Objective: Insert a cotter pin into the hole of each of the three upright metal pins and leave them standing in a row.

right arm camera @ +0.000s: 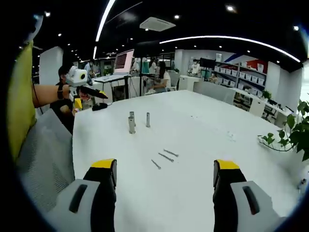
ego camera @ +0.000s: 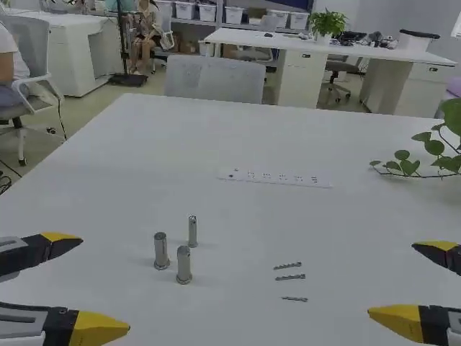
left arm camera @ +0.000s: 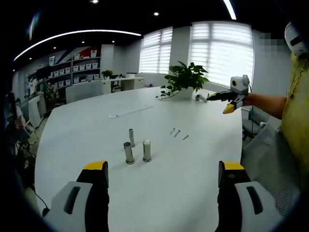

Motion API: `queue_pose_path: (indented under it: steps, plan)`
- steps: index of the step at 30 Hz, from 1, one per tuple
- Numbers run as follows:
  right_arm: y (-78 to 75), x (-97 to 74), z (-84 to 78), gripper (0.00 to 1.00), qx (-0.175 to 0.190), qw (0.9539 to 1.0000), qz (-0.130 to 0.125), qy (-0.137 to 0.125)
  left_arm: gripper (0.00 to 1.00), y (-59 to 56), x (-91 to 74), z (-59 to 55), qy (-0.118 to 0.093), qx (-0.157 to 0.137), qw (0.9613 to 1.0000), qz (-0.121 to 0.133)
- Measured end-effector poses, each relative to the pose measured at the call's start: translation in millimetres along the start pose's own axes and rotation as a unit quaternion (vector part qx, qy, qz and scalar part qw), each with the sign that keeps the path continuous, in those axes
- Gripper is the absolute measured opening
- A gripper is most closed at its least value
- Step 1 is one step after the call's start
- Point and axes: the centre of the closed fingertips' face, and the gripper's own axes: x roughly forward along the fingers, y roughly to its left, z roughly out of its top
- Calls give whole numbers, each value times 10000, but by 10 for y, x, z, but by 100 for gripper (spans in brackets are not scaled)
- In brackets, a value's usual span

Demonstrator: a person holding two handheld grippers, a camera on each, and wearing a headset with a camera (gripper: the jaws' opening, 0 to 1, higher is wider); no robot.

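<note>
Three upright metal pins (ego camera: pixel 161 251) (ego camera: pixel 192 231) (ego camera: pixel 184 264) stand in a tight cluster on the white table (ego camera: pixel 216 144). Three small cotter pins (ego camera: pixel 287 266) (ego camera: pixel 289 277) (ego camera: pixel 294 298) lie flat to their right. My left gripper (ego camera: pixel 104 285) hovers open at the near left, well short of the pins. At the near right my right gripper (ego camera: pixel 392 280) is also open and holds nothing. In the left gripper view the metal pins (left arm camera: pixel 128 152) and cotter pins (left arm camera: pixel 177 133) sit ahead of the wide-apart jaws. The right gripper view shows the cotter pins (right arm camera: pixel 165 157) nearer than the metal pins (right arm camera: pixel 131 124).
A white power strip (ego camera: pixel 277 177) lies flat across the table's middle, beyond the parts. Plant leaves (ego camera: pixel 432 151) reach in from the right edge. A grey chair (ego camera: pixel 216 78) stands at the far side, with desks, shelves and seated people further back.
</note>
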Motion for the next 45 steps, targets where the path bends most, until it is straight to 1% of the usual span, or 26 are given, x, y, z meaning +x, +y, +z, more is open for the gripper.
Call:
queue_pose_path:
  steps: [6,8,10,13,19,24,26,32,37,41,45]
  plan:
    - [103,215,148,78,-105,9996,230,-95,93,-13,-18,-6,-5,-9,10000,2]
    - [123,262,177,78,-124,9995,271,-119,93,-17,-21,-10,-5,-18,10000,-1]
    - [172,353,223,78,-157,9991,370,-143,93,-28,-25,-15,-9,-21,10000,-1]
    - [217,458,255,77,-194,9986,471,-153,93,-32,-26,-25,-7,-30,10000,-4]
    - [356,681,321,76,-263,9970,716,-159,93,4,-36,-35,-29,-52,10000,15]
    - [436,850,331,75,-306,9958,855,-137,93,10,-40,-43,-26,-53,10000,26]
    - [456,893,333,75,-301,9952,919,-124,93,10,-41,-45,-24,-57,10000,28]
    - [478,937,365,74,-340,9944,992,-139,92,21,-42,-32,-38,-58,10000,48]
    - [479,933,375,74,-354,9942,1001,-146,92,12,-33,-25,-46,-57,10000,43]
    - [452,858,359,74,-362,9948,936,-150,92,8,-30,-32,-31,-53,10000,35]
    - [383,705,301,74,-358,9963,770,-141,92,7,-16,-29,-31,-60,10000,24]
